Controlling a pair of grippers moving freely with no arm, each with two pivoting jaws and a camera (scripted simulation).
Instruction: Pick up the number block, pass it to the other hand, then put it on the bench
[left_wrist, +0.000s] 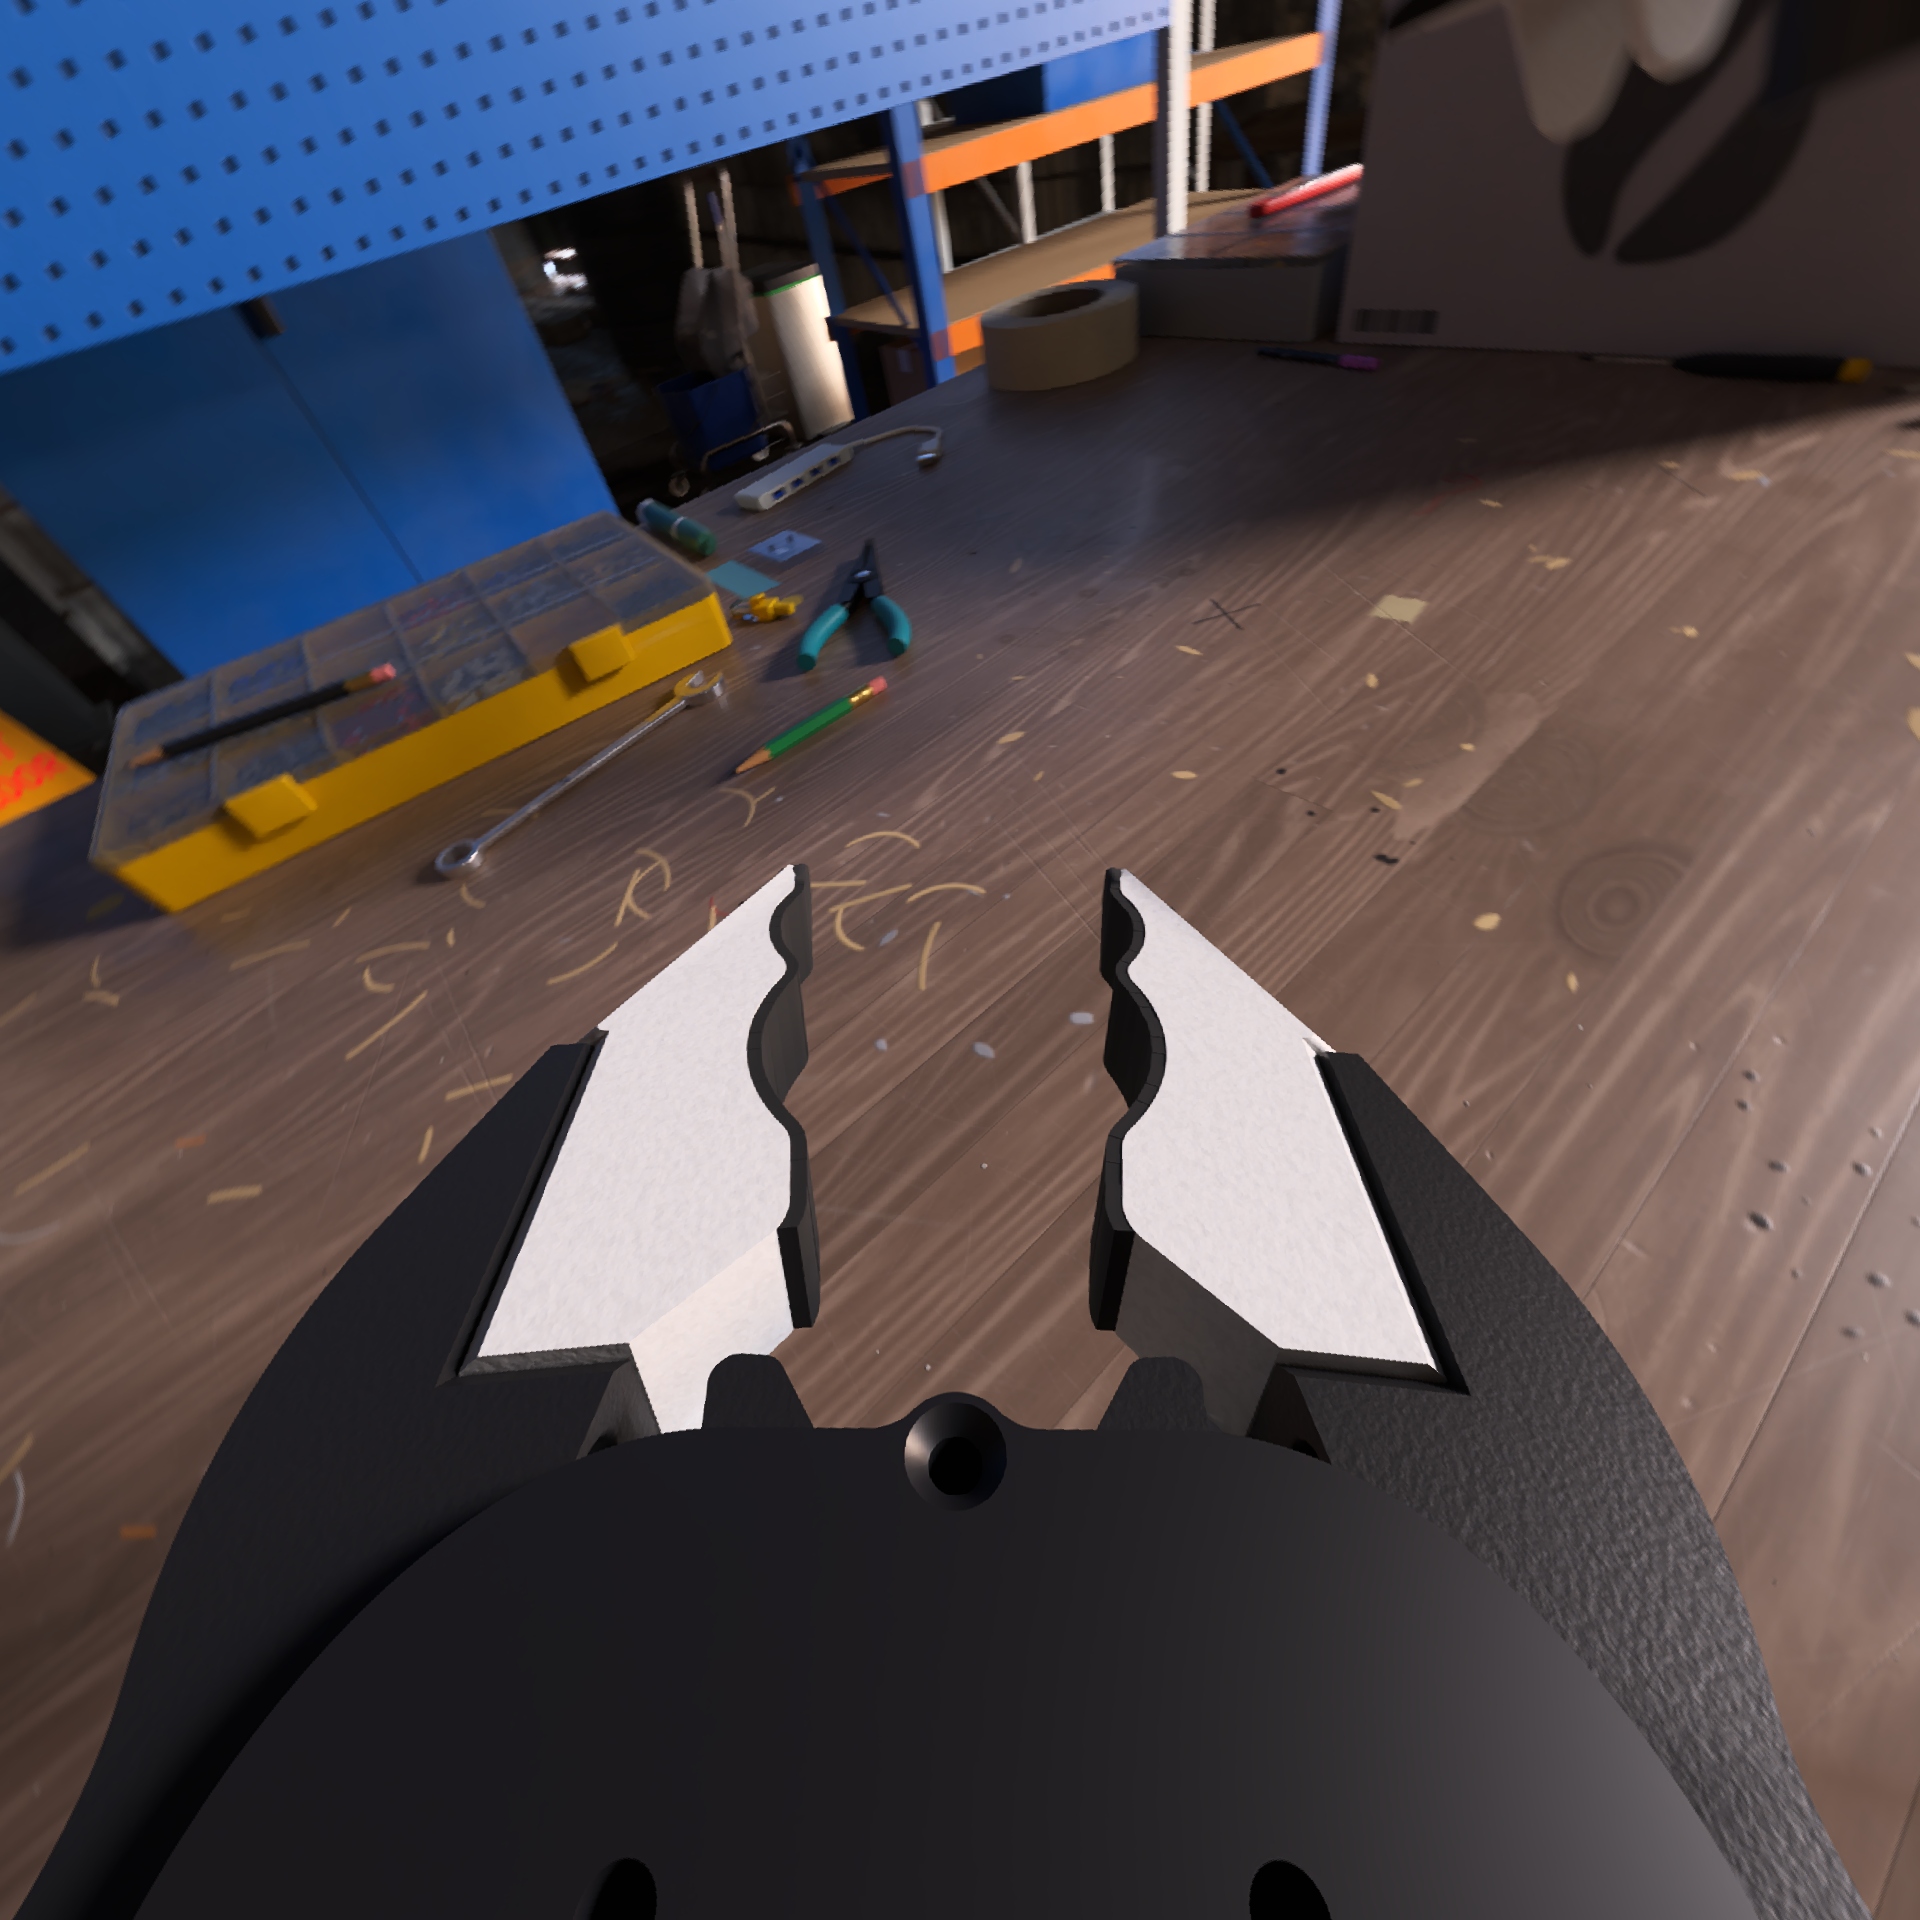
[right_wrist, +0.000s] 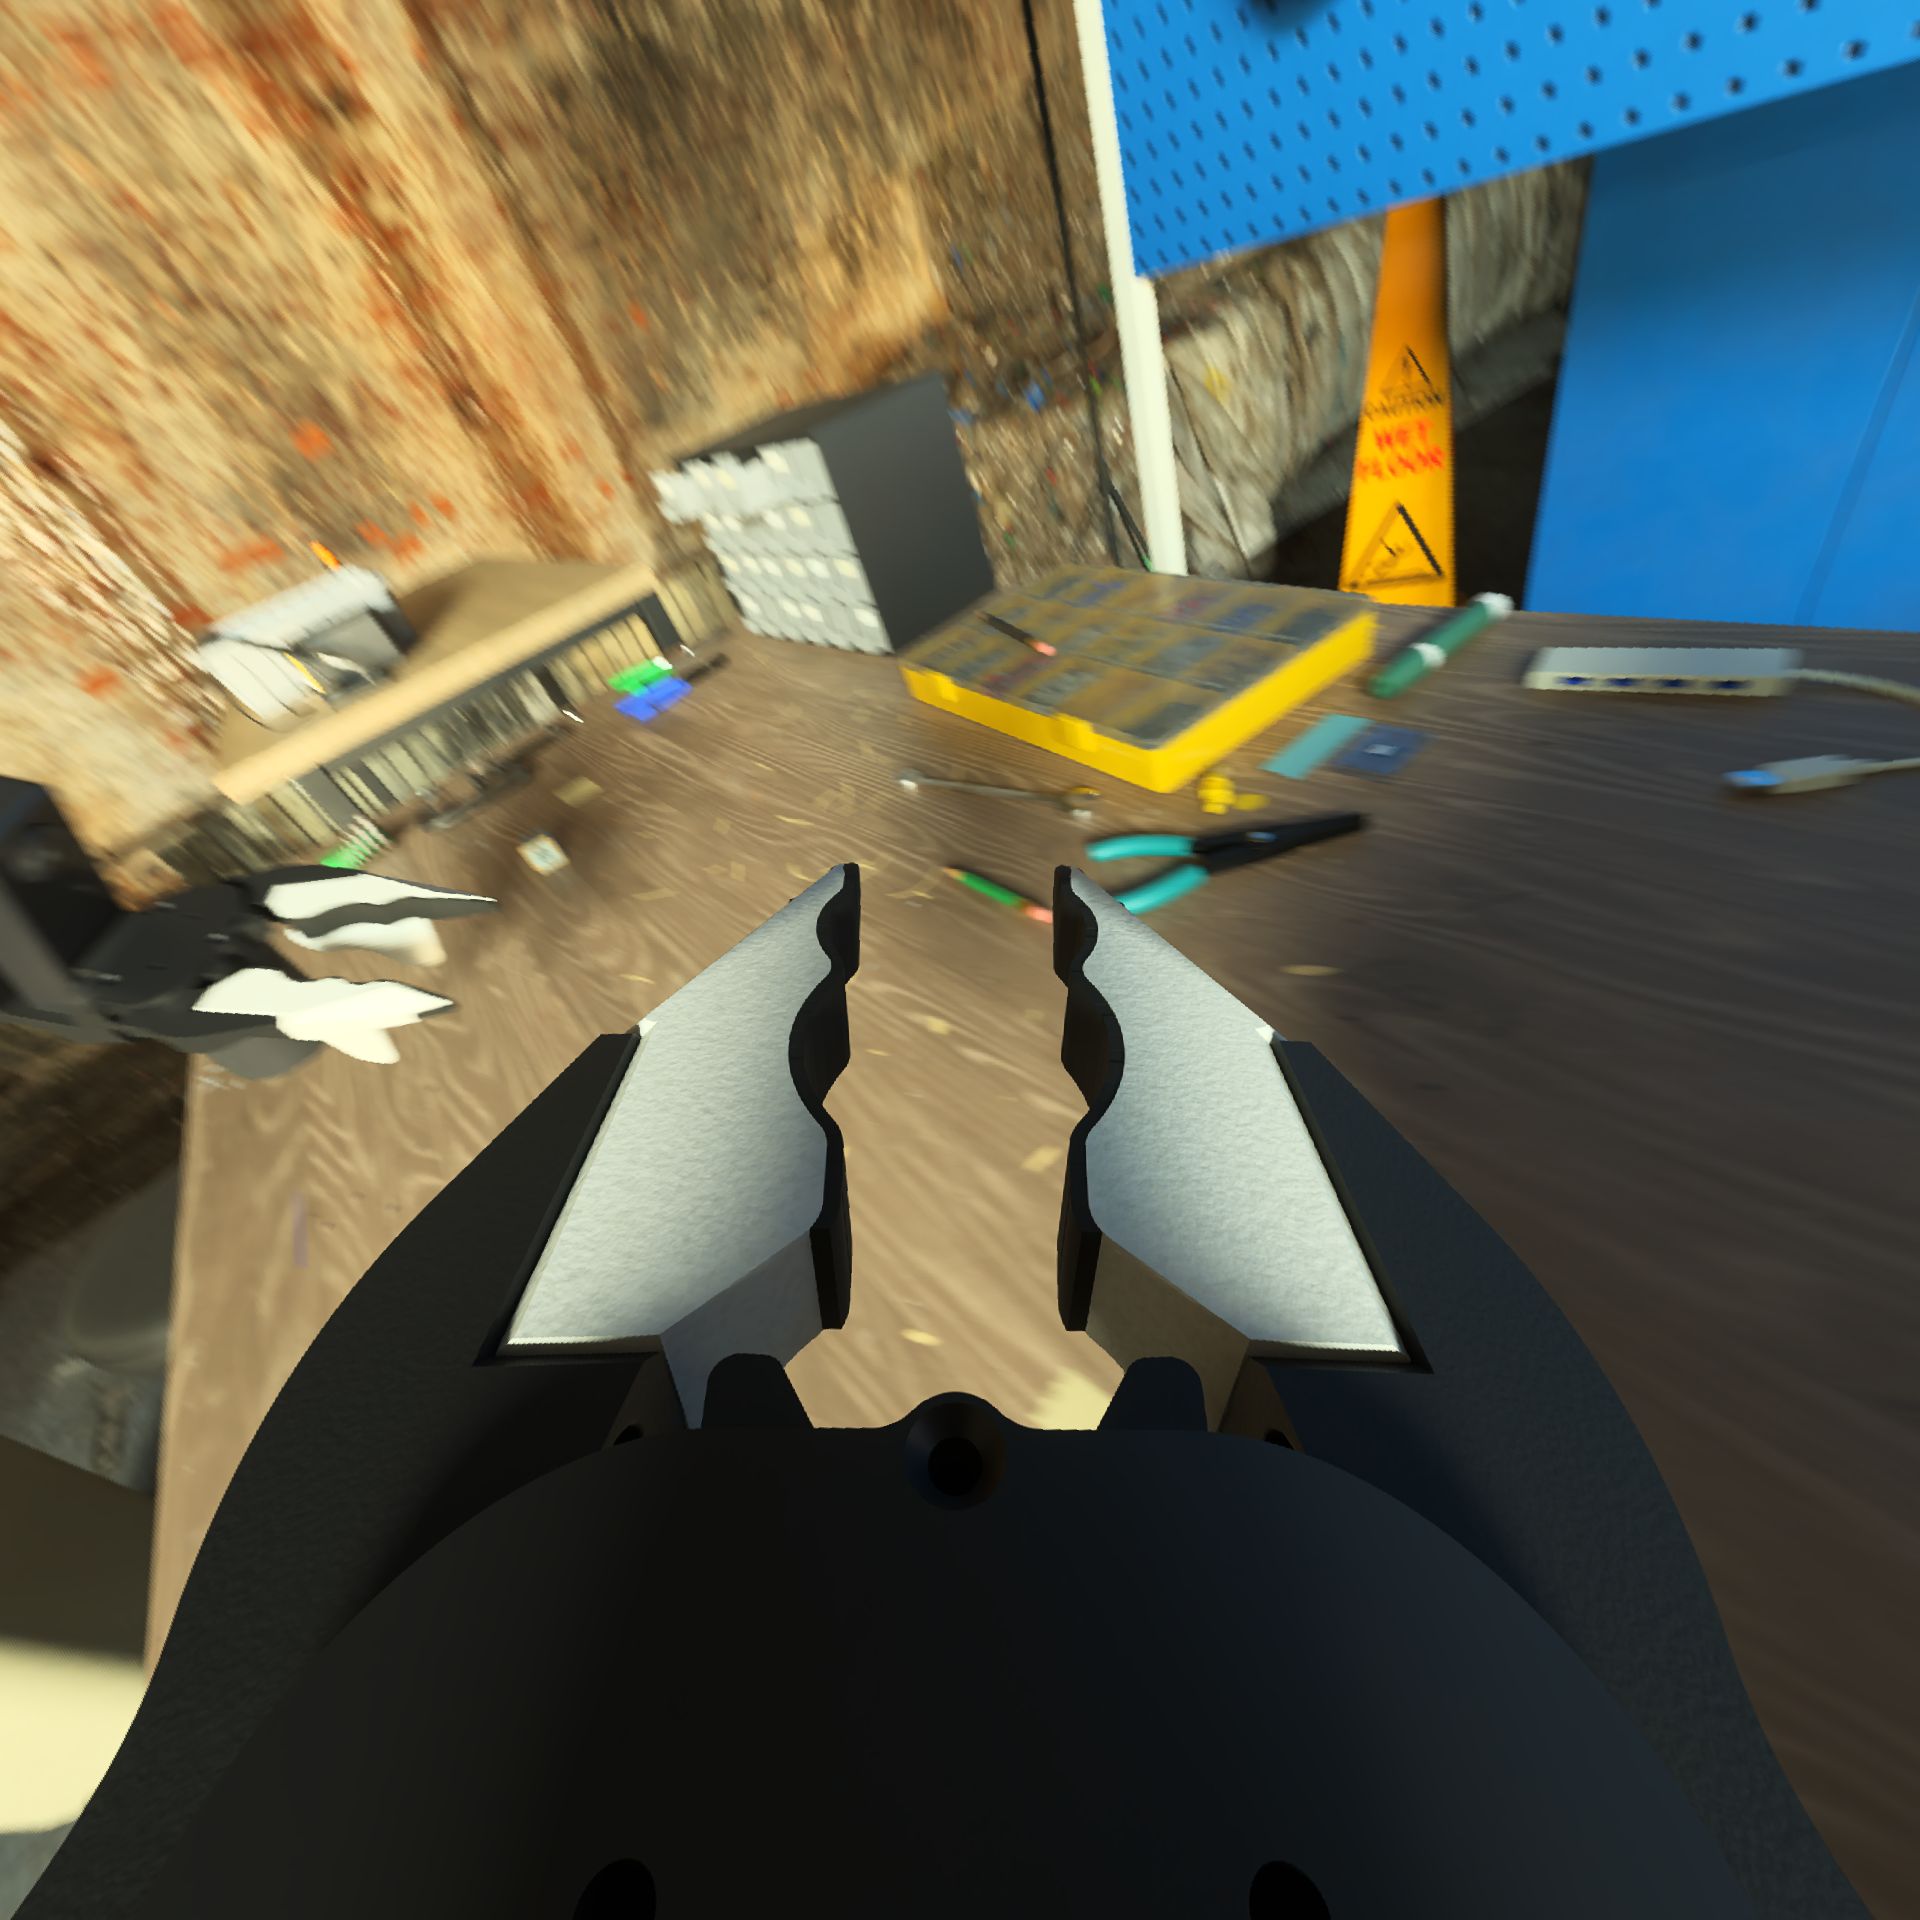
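My left gripper (left_wrist: 954, 878) is open and empty, low over the brown wooden bench (left_wrist: 1351, 831). It also shows at the left of the right wrist view (right_wrist: 473, 951), open with nothing between its fingers. My right gripper (right_wrist: 956, 873) is open and empty above the bench (right_wrist: 1558, 1039). A small pale block with a mark on its face (right_wrist: 542, 854) lies on the bench just beyond the left gripper; it looks like the number block, but it is small and blurred. I do not see it in the left wrist view.
A yellow organiser box (left_wrist: 416, 717) (right_wrist: 1143, 675), a wrench (left_wrist: 582, 774), teal pliers (left_wrist: 857, 613) (right_wrist: 1195, 857) and a green pencil (left_wrist: 816, 724) lie ahead. A tape roll (left_wrist: 1060, 332), a USB hub (left_wrist: 795, 480) and a cardboard box (left_wrist: 1621, 260) sit farther back. A drawer cabinet (right_wrist: 831, 530) stands at the bench's end.
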